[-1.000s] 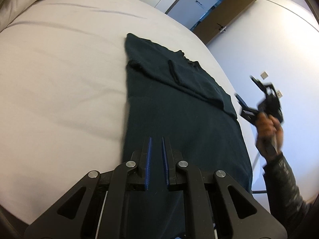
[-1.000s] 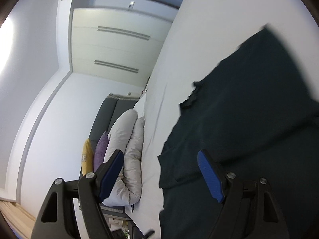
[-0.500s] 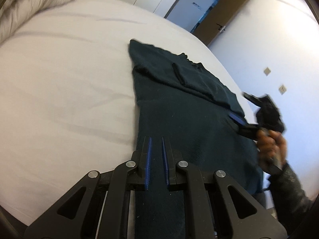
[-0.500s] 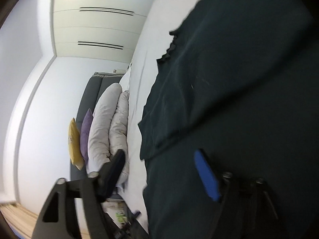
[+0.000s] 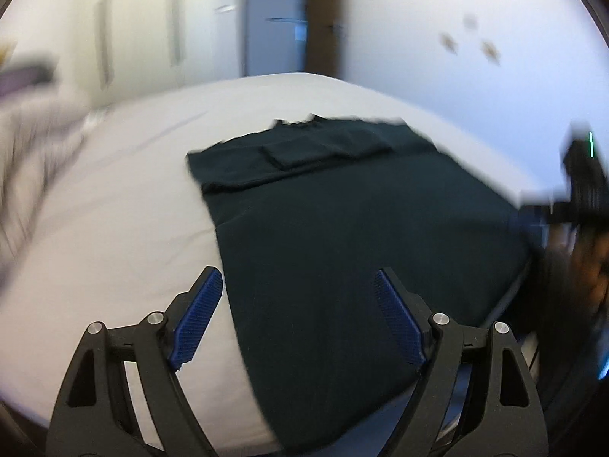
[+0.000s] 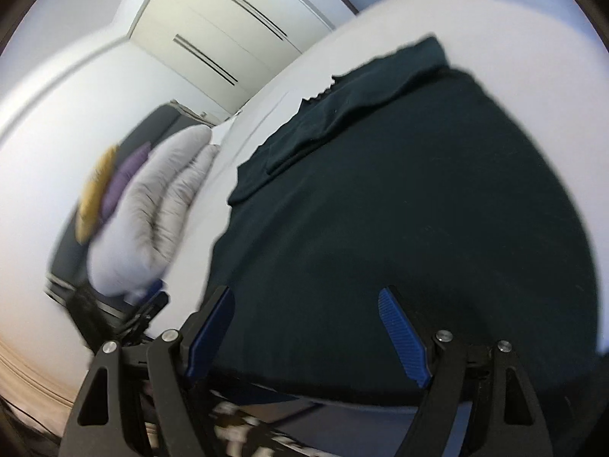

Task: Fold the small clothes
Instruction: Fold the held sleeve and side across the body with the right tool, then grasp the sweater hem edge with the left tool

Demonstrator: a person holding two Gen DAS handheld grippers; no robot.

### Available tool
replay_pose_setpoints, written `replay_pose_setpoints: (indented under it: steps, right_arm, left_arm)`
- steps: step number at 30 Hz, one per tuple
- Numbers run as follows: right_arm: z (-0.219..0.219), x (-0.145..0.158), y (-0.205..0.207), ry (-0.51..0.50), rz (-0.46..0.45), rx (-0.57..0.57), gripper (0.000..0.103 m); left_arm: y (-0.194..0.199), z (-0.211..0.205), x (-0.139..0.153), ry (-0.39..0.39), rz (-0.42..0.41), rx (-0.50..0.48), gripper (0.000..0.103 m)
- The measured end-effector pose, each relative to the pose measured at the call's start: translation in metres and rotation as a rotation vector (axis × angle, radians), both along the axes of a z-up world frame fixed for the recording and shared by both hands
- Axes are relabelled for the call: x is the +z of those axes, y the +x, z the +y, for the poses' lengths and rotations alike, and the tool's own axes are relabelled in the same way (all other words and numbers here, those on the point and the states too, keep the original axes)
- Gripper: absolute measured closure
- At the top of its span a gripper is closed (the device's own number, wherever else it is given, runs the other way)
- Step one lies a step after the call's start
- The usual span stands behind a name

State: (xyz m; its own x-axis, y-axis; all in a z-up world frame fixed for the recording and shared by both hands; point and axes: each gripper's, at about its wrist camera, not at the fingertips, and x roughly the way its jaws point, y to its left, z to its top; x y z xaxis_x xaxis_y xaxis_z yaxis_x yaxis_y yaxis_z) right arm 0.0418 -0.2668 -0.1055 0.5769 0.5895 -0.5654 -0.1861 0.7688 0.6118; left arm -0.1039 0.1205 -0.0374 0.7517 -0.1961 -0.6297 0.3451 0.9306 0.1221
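Your left tool [image 5: 297, 314] is spread wide with nothing between its blue pads [image 5: 198, 318], and it hangs over the near left edge of the dark garment [image 5: 354, 236]; the left pad sits above bare white sheet, the right pad above dark cloth. That garment lies flat on the white bed [image 5: 114, 209], stretched away from you, with its far end folded over into a narrower band across the top (one sleeve looks tucked back onto it, though blur makes the detail hard to read). At the right edge of the left wrist view your right hand [image 5: 586, 262] shows as a dark blurred shape just past the garment's right side.

From the right wrist view, grey pillows [image 6: 152, 205] are piled at the left, with a purple cushion [image 6: 125, 175] and a yellow one [image 6: 95, 186] behind them. White cupboards [image 6: 228, 38] stand beyond the bed. Your right tool [image 6: 306, 327] is also spread wide and holds nothing, its pads over the near end of the garment [image 6: 399, 209], close to the mattress edge
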Motion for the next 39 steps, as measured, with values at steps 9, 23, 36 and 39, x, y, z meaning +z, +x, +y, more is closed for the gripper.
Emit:
replay_pose_setpoints:
  steps: [9, 23, 36, 39]
  right_arm:
    - [0.022, 0.012, -0.032, -0.189, -0.143, -0.001, 0.021]
    - [0.029, 0.012, -0.026, -0.209, -0.131, -0.016, 0.021]
    - [0.029, 0.018, -0.028, -0.276, -0.151, -0.013, 0.021]
    - [0.033, 0.025, -0.038, -0.394, -0.189, 0.019, 0.021]
  left_arm:
    - [-0.069, -0.056, -0.068, 0.552, -0.058, -0.223, 0.021]
    - [-0.071, -0.067, -0.148, 0.962, -0.118, -0.248, 0.018]
    - [-0.087, -0.053, -0.108, 0.961, -0.405, -0.154, 0.044]
    - [-0.083, -0.051, -0.101, 0.921, -0.363, -0.168, 0.061]
